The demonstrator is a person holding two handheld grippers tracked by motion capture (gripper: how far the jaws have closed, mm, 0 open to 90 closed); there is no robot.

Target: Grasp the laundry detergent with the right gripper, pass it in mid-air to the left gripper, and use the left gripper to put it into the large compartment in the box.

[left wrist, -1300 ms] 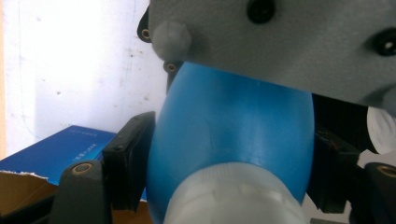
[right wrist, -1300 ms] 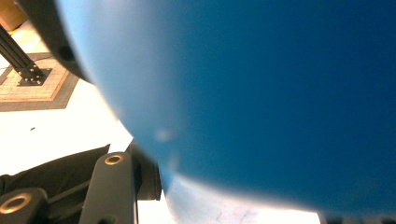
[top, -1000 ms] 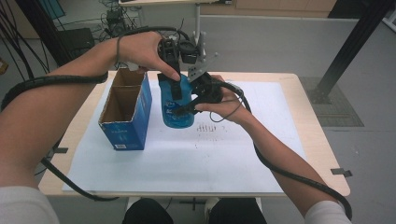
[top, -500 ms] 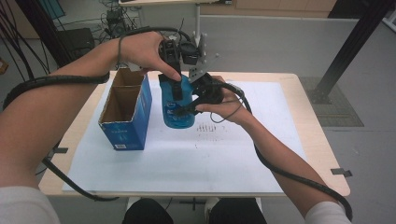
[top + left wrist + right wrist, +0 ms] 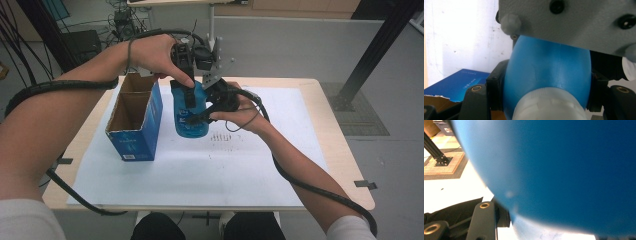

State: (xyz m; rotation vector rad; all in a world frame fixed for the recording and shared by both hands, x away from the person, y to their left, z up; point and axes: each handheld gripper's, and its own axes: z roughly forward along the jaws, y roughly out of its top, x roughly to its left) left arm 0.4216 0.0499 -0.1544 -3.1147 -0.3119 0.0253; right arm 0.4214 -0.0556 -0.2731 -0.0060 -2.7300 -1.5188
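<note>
While the blue bottle [image 5: 191, 114] stands out of the open blue carton [image 5: 134, 119] and just beside it, the work looks about halfway: the bottle is free of the box, and whatever comes next, opening it or setting it down alone, is not yet done. The left hand-held gripper [image 5: 187, 82] comes down from above, its jaws clamped on the bottle's upper body near the white cap [image 5: 549, 106]. The right hand-held gripper [image 5: 212, 107] presses in from the side; its jaws sit tight against the bottle, though one is hidden, so I cannot tell if it truly grips. One bottle, one carton and two grippers sit over the white sheet [image 5: 240, 165] on the surface [image 5: 345, 165].
</note>
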